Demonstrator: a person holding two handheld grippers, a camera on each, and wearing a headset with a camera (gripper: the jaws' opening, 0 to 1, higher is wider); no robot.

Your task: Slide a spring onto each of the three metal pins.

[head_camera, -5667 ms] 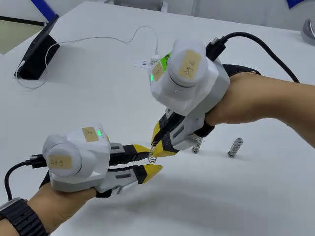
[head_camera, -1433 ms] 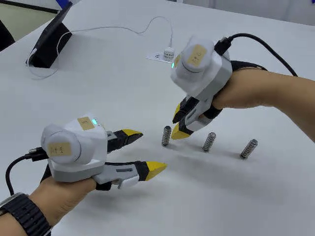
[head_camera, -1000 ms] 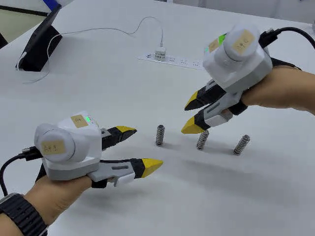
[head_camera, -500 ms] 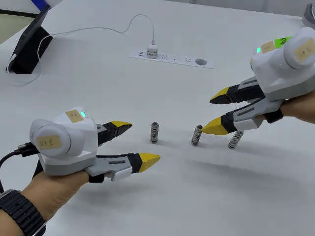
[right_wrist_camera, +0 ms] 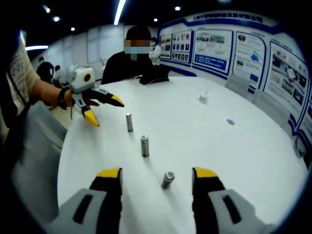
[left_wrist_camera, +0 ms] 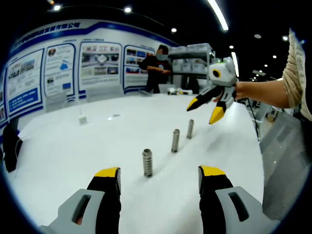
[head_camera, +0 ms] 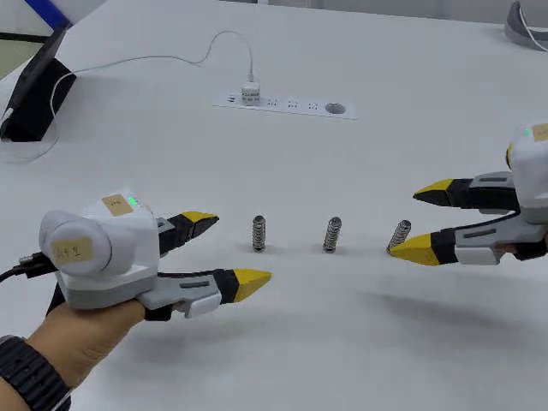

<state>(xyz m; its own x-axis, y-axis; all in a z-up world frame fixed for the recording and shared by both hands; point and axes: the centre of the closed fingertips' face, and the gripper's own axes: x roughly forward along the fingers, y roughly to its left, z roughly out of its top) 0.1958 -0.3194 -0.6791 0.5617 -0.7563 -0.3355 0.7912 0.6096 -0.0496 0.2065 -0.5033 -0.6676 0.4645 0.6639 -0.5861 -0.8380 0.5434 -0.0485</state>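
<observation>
Left gripper and right gripper hover well apart, fingers spread, tips facing each other.

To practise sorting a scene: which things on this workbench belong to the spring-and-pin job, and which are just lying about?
Job: left spring, middle spring, right spring, all upright; left hand-held gripper; right hand-held gripper.
Lying about: power strip; white plug; its cable; dark tablet.
</observation>
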